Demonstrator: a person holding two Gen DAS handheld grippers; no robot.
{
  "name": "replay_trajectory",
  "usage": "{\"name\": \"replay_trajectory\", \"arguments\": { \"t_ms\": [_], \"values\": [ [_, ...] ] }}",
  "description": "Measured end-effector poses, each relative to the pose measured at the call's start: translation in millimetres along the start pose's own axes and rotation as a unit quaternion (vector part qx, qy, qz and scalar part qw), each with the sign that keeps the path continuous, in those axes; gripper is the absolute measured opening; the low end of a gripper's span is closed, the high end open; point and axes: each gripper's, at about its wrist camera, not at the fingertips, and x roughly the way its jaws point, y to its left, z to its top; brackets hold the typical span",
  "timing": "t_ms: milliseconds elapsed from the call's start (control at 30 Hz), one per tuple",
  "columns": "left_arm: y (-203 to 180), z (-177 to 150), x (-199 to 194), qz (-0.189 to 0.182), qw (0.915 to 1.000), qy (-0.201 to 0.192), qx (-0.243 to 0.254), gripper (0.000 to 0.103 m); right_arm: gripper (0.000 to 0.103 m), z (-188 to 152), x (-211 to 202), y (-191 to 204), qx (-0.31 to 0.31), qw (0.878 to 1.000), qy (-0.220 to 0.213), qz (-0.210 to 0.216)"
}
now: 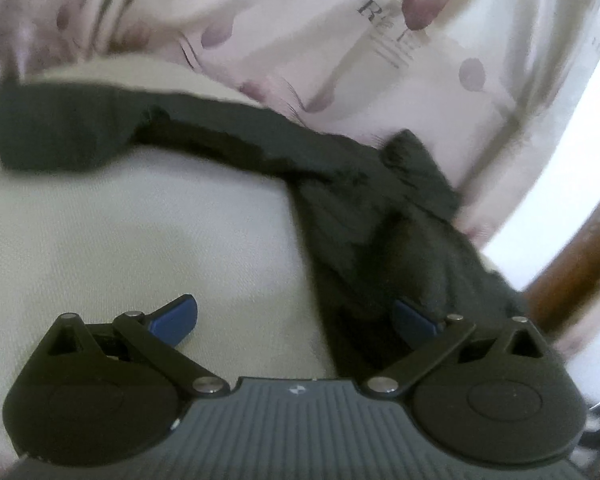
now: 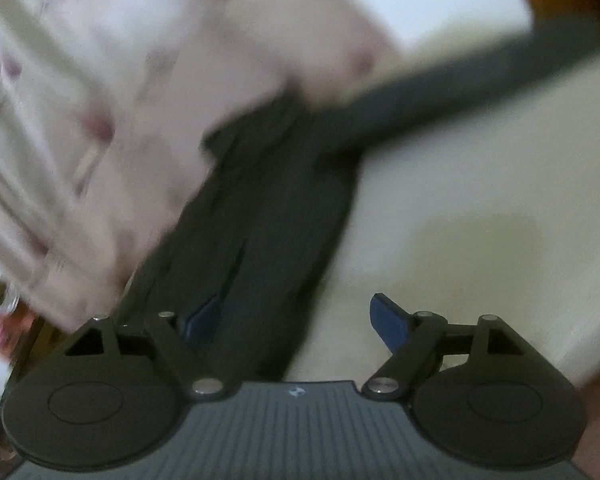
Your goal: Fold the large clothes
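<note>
Your dark garment (image 1: 340, 184) lies bunched and twisted across the cream bed surface (image 1: 120, 220), up against the patterned bedding (image 1: 340, 40) at its far edge; no tidy fold shows yet, though blur hampers judgement. Both your left gripper (image 1: 296, 316) and right gripper (image 2: 296, 316) stand wide, gripping nothing.

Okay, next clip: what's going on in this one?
A person with a gripper in each hand is working on a dark garment that lies stretched and bunched on a cream surface, beside a pink patterned cloth. Both the left gripper and the right gripper are open, gripping nothing, with the garment running under them. It is not folded yet.
</note>
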Motion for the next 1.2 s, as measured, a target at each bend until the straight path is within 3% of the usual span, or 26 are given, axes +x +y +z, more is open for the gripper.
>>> {"name": "replay_trajectory", "arguments": {
  "t_ms": [133, 233, 333, 400, 467, 567, 600, 633, 667, 833, 1000, 1200],
  "values": [
    [-4.2, -16.6, -5.0, -0.048, 0.9980, 0.039, 0.011, 0.101, 0.082, -47.4, 15.2, 29.8, 0.030, 0.998, 0.047, 0.032],
    [-15.6, -27.5, -5.4, -0.078, 0.9946, 0.056, 0.040, 0.101, 0.084, -49.7, 31.0, 31.2, 0.039, 0.996, 0.058, 0.051],
    [-22.5, -35.2, -4.2, -0.114, 0.9895, 0.081, 0.035, 0.102, 0.082, -45.1, 48.8, 31.5, 0.054, 0.996, 0.054, 0.049],
    [-25.9, -40.5, -1.8, -0.131, 0.9867, 0.093, 0.025, 0.102, 0.070, -44.0, 49.4, 30.1, 0.041, 0.997, 0.048, 0.036],
    [-30.6, -44.1, 3.7, -0.146, 0.9841, 0.101, 0.016, 0.102, 0.017, -43.6, 47.6, 26.4, 0.036, 0.998, 0.045, 0.009],
    [-44.1, -46.9, 14.1, -0.148, 0.9827, 0.108, 0.028, 0.096, 0.014, -35.6, 33.4, 18.3, 0.058, 0.998, 0.011, 0.017],
    [-48.7, -47.1, 18.1, -0.159, 0.9797, 0.118, 0.034, 0.072, 0.014, -32.2, 26.7, 21.3, 0.048, 0.999, -0.001, 0.014],
    [-53.3, -48.6, 22.4, -0.164, 0.9764, 0.134, 0.040, 0.039, 0.014, -28.9, 23.3, 26.5, 0.041, 0.999, -0.010, 0.013],
    [-57.6, -51.3, 27.1, -0.147, 0.9773, 0.143, 0.053, 0.030, 0.014, -25.8, 18.7, 30.6, 0.034, 0.999, -0.016, 0.014],
    [-53.6, -54.4, 14.9, -0.120, 0.9842, 0.107, 0.075, 0.017, 0.012, -17.1, 2.3, 34.3, 0.021, 0.999, -0.042, 0.004],
    [-28.2, -35.6, -20.1, -0.055, 0.9954, 0.061, 0.050, 0.012, 0.011, -15.6, -12.0, 9.1, 0.054, 0.997, -0.062, -0.015],
    [5.3, -6.8, -74.9, 0.016, 0.9990, 0.017, 0.039, 0.012, 0.010, -14.4, -46.3, -11.1, 0.061, 0.992, -0.094, -0.065]
  ]
}}
